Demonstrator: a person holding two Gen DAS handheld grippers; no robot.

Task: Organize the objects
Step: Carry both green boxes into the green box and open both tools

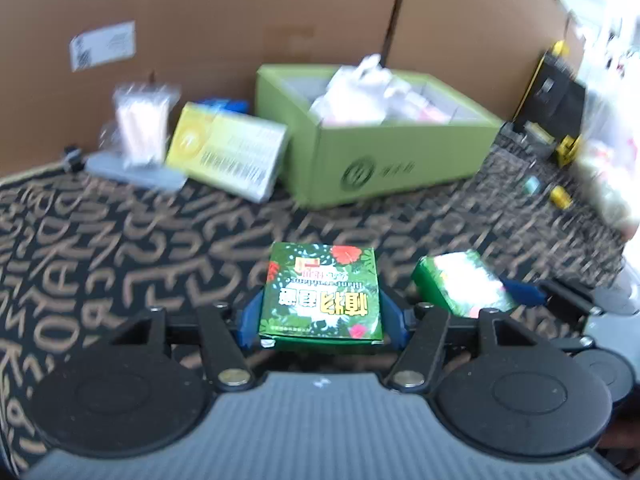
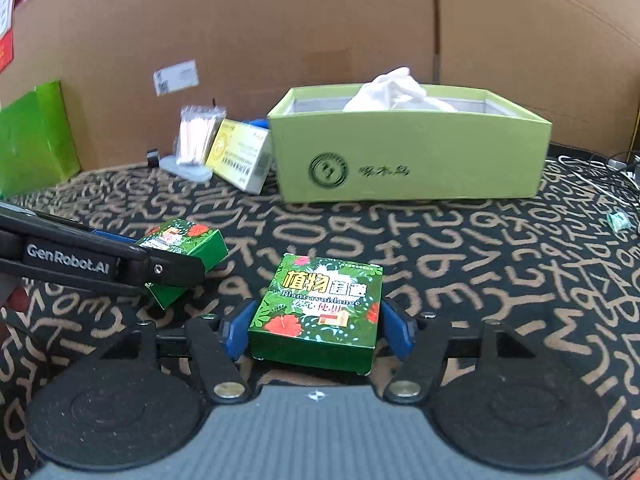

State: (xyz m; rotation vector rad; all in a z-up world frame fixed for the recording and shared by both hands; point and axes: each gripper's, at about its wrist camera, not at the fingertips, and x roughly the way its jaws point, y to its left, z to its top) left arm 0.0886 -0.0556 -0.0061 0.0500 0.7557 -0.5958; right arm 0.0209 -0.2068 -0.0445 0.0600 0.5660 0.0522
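I have one green floral box (image 1: 320, 292) clamped in my left fingers (image 1: 256, 316) just above the bench (image 2: 460, 260), my right fingers (image 2: 236, 332) flanking its twin (image 2: 320, 308), seemingly not yet pressing, the open green carton (image 2: 412, 160) straight ahead by the bench's far edge.

The counter (image 2: 460, 240) wears a black cloth patterned all over with tan letters, and the wall behind it is plain brown cardboard (image 2: 320, 32) bearing a small white label (image 2: 176, 77). Two small boxes (image 2: 318, 312) (image 2: 182, 256) are dark green with leaf prints, red flowers and yellow-and-white lettering, while the open box (image 2: 408, 160) near the counter's back edge is pale olive green with a dark green round emblem and holds white cloth (image 2: 396, 88). Beside it lie a yellow-and-white carton (image 2: 240, 156) with a black barcode and a clear packet of pale sticks (image 2: 196, 136); both grippers have blue pads (image 2: 236, 332) on black fingers.
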